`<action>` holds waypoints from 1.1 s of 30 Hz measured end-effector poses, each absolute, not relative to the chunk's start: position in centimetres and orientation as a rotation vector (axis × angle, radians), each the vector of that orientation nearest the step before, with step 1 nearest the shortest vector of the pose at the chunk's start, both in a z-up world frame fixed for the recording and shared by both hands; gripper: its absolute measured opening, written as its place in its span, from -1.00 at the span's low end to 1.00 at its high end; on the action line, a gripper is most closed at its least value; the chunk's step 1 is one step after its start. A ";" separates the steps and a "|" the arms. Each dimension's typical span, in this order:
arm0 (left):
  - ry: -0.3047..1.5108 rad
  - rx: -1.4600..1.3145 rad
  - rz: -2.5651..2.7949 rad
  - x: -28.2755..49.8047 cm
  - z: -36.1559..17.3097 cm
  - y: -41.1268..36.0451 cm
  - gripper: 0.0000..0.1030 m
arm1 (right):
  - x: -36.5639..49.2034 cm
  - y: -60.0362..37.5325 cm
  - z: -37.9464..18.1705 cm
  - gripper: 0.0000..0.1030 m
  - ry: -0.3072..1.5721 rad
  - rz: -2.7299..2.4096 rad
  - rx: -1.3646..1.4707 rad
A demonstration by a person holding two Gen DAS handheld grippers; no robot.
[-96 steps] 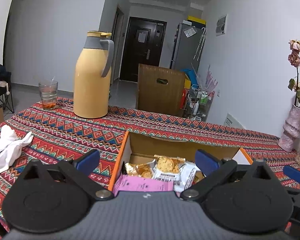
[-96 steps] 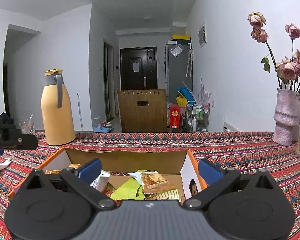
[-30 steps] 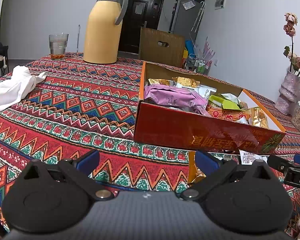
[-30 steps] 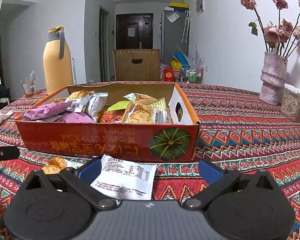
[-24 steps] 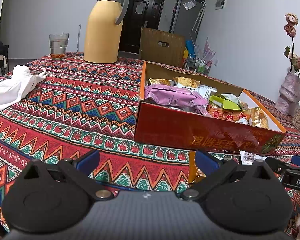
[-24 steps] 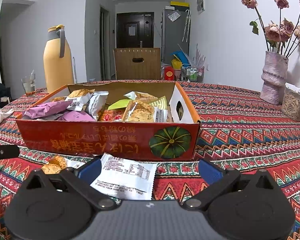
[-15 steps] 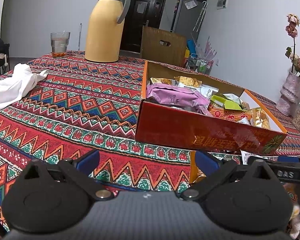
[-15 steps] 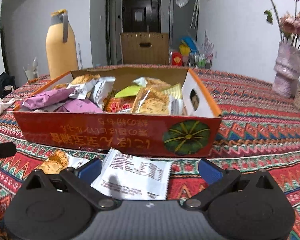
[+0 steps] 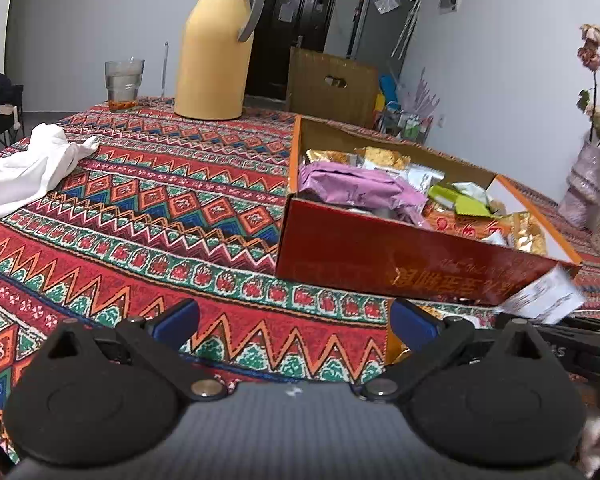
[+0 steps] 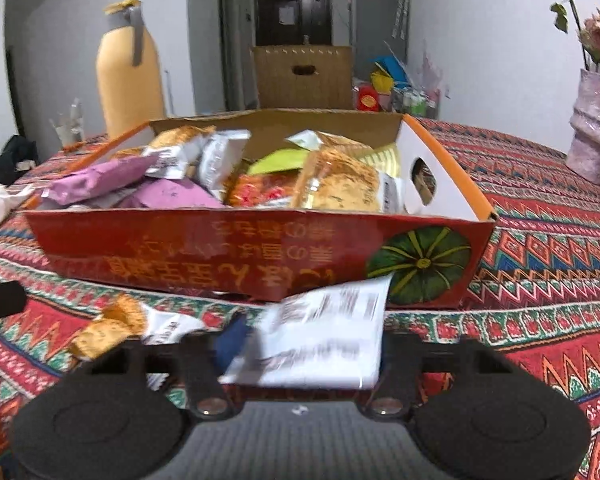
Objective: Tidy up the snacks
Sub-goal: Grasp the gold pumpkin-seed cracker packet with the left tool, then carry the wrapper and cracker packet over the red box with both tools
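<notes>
A red cardboard box (image 9: 400, 258) (image 10: 240, 252) full of snack packets stands on the patterned tablecloth. My right gripper (image 10: 304, 344) is shut on a white snack packet (image 10: 320, 340) and holds it lifted just in front of the box; the packet also shows in the left wrist view (image 9: 544, 298). Another snack packet with golden biscuits (image 10: 116, 326) lies on the cloth to its left. My left gripper (image 9: 294, 320) is open and empty, low over the cloth in front of the box's left corner.
A yellow thermos (image 9: 216, 44) and a glass (image 9: 123, 85) stand at the far side. A white cloth (image 9: 32, 168) lies at the left. A pink vase with dried flowers (image 10: 594, 136) stands at the right. A brown chair back (image 10: 302, 76) rises behind the table.
My right gripper has closed on the white snack packet and raised it off the cloth. My left gripper has stayed open and shifted only slightly.
</notes>
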State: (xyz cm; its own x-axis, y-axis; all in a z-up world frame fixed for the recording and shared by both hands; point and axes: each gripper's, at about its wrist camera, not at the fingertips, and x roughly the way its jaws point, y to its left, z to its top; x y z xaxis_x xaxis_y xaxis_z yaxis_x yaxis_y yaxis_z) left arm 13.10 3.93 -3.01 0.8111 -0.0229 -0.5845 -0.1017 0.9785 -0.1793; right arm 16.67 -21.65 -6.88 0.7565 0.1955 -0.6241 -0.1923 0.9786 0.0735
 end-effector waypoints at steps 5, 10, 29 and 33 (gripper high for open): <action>0.672 -0.175 0.017 13.5 -2.2 2.9 1.00 | 15.1 -22.6 -6.1 -0.88 0.646 0.245 0.034; 0.738 -0.123 -0.053 15.1 -1.4 -0.4 1.00 | 13.2 -24.2 -5.2 -0.89 0.582 0.248 0.063; 0.814 0.034 -0.121 16.0 -3.5 -6.3 -0.05 | 11.4 -28.5 -4.6 -0.89 0.525 0.232 0.113; 0.774 0.028 -0.133 14.9 -2.6 -5.7 -0.07 | 11.1 -28.1 -4.1 -0.89 0.505 0.251 0.111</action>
